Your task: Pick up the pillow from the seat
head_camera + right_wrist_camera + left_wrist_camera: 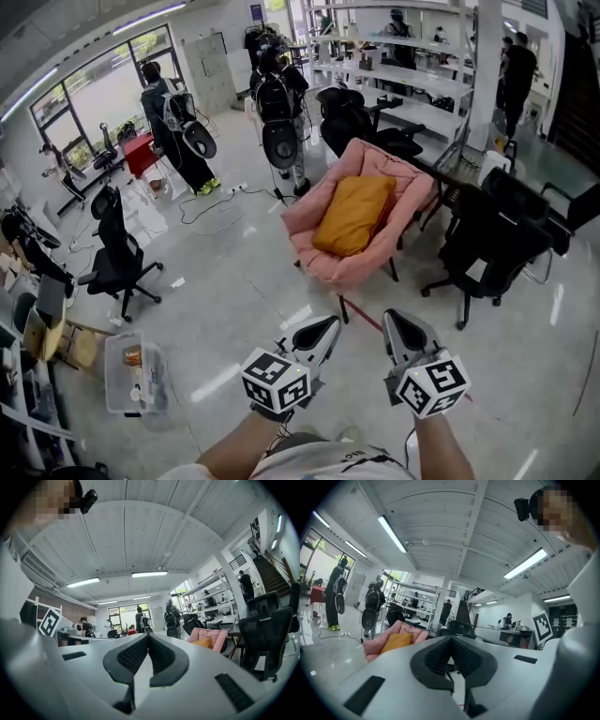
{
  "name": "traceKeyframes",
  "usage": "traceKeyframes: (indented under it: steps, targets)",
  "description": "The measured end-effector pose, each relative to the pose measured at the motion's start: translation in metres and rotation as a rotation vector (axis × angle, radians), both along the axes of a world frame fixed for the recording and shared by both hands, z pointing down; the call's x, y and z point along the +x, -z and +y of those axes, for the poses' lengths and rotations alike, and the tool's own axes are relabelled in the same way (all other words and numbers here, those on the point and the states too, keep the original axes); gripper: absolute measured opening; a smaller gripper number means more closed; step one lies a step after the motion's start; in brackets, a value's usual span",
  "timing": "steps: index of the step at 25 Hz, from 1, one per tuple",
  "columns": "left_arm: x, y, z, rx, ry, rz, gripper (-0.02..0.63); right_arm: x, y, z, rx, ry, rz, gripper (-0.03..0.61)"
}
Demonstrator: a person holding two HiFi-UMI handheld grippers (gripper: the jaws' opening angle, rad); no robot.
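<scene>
An orange pillow point(353, 215) lies on the seat of a pink padded chair point(314, 251) in the middle of the head view. The left gripper view shows the same pillow point(395, 642) on the pink chair point(373, 646) far off to the left; the right gripper view shows the pillow point(205, 642) on the chair point(212, 635) far off to the right. My left gripper point(329, 326) and my right gripper point(391, 322) are held side by side well short of the chair, both shut with nothing between the jaws.
Black office chairs point(492, 246) stand right of and behind the pink chair, another black chair point(117, 253) at the left. A clear plastic box point(134, 372) sits on the floor at lower left. People point(171, 125) stand further back near desks and shelves.
</scene>
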State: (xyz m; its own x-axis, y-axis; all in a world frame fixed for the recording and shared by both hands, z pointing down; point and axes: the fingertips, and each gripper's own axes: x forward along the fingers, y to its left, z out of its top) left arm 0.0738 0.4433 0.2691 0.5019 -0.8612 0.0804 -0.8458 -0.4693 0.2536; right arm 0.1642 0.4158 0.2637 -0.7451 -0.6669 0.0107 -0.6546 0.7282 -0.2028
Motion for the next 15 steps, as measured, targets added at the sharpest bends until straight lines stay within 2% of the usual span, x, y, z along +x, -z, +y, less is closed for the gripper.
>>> traceKeyframes:
  steps: [8, 15]
  targets:
    - [-0.014, 0.001, -0.020, 0.004, 0.060, -0.007, 0.011, 0.005, -0.001, -0.022, -0.013, -0.002, -0.043, 0.017]
    - [-0.027, -0.013, -0.067, -0.004, 0.041, -0.006, 0.011, -0.018, -0.014, -0.065, -0.030, -0.006, -0.012, 0.017]
